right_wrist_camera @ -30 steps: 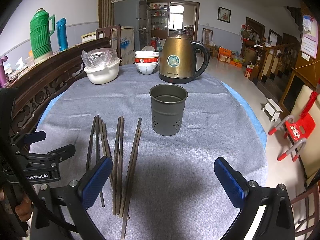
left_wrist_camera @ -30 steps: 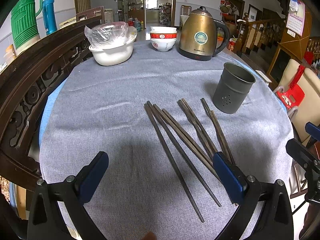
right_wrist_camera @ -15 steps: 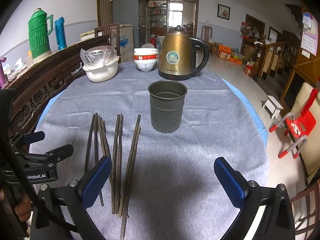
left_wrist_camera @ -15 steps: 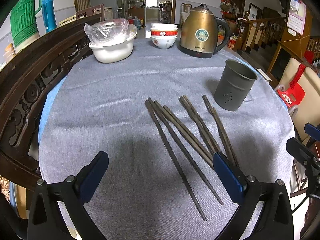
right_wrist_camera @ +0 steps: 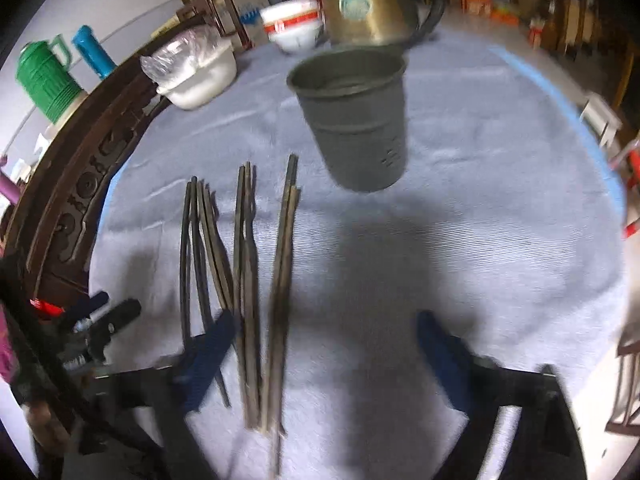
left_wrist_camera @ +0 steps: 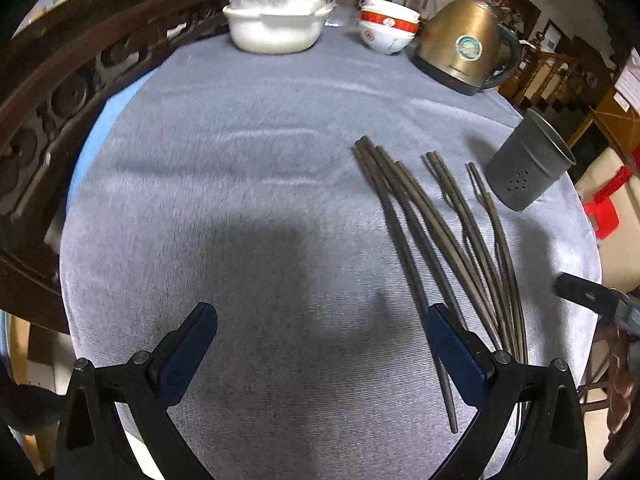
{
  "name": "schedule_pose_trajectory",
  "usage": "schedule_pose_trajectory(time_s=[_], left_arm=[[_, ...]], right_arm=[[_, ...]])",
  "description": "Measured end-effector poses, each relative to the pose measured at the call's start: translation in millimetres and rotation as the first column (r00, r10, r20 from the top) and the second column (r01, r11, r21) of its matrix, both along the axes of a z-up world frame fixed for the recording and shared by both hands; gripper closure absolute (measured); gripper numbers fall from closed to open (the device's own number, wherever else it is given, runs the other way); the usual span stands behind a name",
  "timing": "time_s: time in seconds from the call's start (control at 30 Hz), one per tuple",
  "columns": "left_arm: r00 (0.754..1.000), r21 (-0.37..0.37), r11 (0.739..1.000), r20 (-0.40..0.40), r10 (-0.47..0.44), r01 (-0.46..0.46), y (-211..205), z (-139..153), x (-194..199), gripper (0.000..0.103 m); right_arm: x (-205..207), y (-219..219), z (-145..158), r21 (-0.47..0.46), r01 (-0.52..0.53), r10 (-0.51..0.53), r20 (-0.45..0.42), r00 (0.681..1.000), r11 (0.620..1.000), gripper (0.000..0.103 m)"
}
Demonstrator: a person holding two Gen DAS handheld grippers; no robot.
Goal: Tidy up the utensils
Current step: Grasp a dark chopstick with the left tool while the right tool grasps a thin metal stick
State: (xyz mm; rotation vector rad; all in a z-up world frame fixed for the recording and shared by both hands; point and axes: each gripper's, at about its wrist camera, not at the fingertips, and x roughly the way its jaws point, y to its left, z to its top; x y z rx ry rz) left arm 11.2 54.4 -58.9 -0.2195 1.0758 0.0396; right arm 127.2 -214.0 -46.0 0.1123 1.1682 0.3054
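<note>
Several dark chopsticks (left_wrist_camera: 436, 236) lie side by side on the grey tablecloth (left_wrist_camera: 240, 184); they also show in the right wrist view (right_wrist_camera: 248, 280). A grey perforated metal holder (left_wrist_camera: 528, 168) stands upright to their right, and is seen in the right wrist view (right_wrist_camera: 356, 120), blurred. My left gripper (left_wrist_camera: 320, 344) is open and empty, low over the cloth, its right finger by the chopsticks' near ends. My right gripper (right_wrist_camera: 324, 356) is open and empty, its left finger over the chopsticks' near ends.
A white bowl under plastic wrap (left_wrist_camera: 276, 20), stacked red-rimmed bowls (left_wrist_camera: 386, 28) and a gold kettle (left_wrist_camera: 464, 52) stand at the back. A carved dark wooden rail (left_wrist_camera: 60, 92) runs along the left. Green (right_wrist_camera: 44, 76) and blue (right_wrist_camera: 94, 54) flasks sit behind it.
Both grippers have dropped lower and tilted toward the table, and both views are closer to the cloth. The right view is motion-blurred. The chopsticks and holder have not moved.
</note>
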Motion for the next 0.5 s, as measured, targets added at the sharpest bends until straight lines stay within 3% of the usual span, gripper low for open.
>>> schedule_pose_trajectory(time_s=[0.07,0.1,0.5], left_arm=[[1.0,-0.01,1.0,-0.005,0.005,-0.005,2.9,-2.2,0.2,0.0],[1.0,-0.012,1.0,-0.005,0.006,-0.006,4.2,-2.9,0.1,0.0],[0.999,-0.038,0.999,-0.03,-0.034,0.033,-1.5,-15.1,8.0,0.0]], right_arm=[[15.7,5.2,-13.8,0.026,-0.001,0.003,-0.078,0.997,1.0,0.057],[22.3,8.8,-20.5,0.027,0.0,0.003,-0.117,0.993,1.0,0.063],[37.8,30.2,-37.0,-0.043,-0.032,0.024,-0.176,0.984,0.999,0.063]])
